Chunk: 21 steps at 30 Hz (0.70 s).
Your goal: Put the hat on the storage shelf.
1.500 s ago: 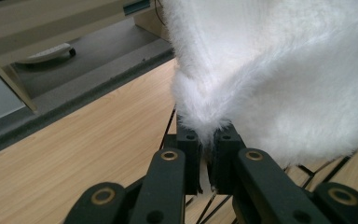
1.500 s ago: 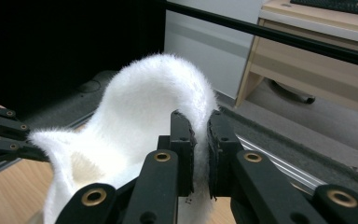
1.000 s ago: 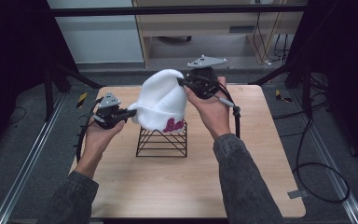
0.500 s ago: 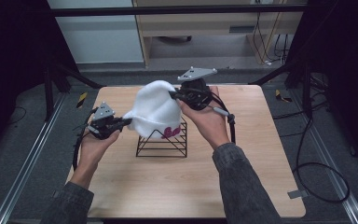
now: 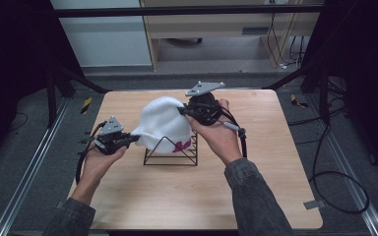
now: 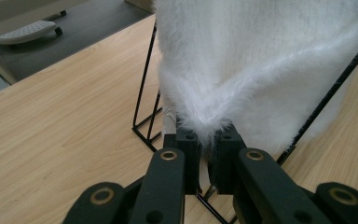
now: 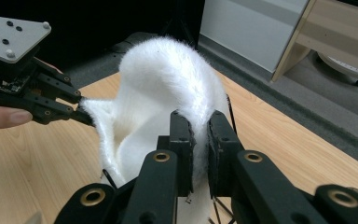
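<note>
1. The white fluffy hat [image 5: 162, 124] sits draped over a black wire rack [image 5: 172, 151] on the bench [image 5: 275, 196].
2. It looks soft, light and floppy; the rim is the sensible hold.
3. Left tool [image 5: 134, 138] and right tool [image 5: 181, 111] each pinch that rim.
4. Its crown points up, opening downward.

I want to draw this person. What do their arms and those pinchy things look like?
Both sleeves are dark grey denim. Each tool, left tool and right tool, is black with brass-coloured rivets, a grey three-cornered plate on top, and a black cable trailing off.
</note>
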Each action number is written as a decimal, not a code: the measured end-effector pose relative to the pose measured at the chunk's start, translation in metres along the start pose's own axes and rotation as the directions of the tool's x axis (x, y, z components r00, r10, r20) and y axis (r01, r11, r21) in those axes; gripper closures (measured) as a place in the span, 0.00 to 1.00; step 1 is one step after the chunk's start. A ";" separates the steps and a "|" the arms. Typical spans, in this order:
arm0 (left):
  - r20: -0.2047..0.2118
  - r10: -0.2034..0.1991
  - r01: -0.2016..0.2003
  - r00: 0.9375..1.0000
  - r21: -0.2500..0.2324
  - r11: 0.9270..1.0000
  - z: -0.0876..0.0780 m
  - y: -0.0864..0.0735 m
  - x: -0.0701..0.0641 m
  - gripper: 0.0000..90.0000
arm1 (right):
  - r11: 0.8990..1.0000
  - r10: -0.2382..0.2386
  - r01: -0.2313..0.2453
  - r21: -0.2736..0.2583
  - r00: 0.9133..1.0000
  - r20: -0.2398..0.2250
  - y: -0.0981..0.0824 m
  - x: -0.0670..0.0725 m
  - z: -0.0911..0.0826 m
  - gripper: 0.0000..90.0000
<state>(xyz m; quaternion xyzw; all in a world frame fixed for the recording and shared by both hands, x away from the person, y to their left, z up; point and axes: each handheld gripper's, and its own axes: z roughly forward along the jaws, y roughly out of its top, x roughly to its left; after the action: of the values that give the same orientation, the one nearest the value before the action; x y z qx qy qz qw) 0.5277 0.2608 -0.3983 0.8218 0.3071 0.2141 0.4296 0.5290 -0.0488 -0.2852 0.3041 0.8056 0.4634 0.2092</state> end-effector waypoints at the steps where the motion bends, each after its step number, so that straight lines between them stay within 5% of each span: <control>1: 0.007 -0.004 0.004 1.000 -0.005 1.000 -0.001 0.000 -0.002 0.93 | 1.000 -0.001 0.001 0.001 1.000 0.000 0.000 0.000 -0.001 0.92; 3: 0.006 0.001 -0.001 1.000 -0.009 1.000 -0.001 0.000 -0.003 0.93 | 1.000 -0.005 0.005 -0.002 1.000 -0.001 -0.001 0.001 -0.002 0.92; 5: 0.042 -0.046 0.046 0.998 -0.011 0.999 0.000 -0.003 -0.001 0.93 | 1.000 0.001 -0.001 -0.010 1.000 -0.010 -0.003 0.002 -0.001 0.92; 9: 0.031 -0.054 0.054 0.998 -0.009 0.998 0.000 -0.006 0.000 0.93 | 1.000 0.002 -0.002 0.000 1.000 -0.009 -0.007 0.002 0.000 0.92; 21: 0.034 -0.029 0.028 0.999 0.024 0.999 0.009 -0.023 -0.008 0.93 | 1.000 0.015 -0.014 0.020 0.999 -0.042 -0.030 0.007 0.005 0.91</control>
<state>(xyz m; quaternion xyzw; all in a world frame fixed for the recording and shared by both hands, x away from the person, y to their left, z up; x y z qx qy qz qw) 0.5206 0.2599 -0.4230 0.8258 0.3139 0.1904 0.4282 0.5187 -0.0524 -0.3139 0.3021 0.8122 0.4632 0.1857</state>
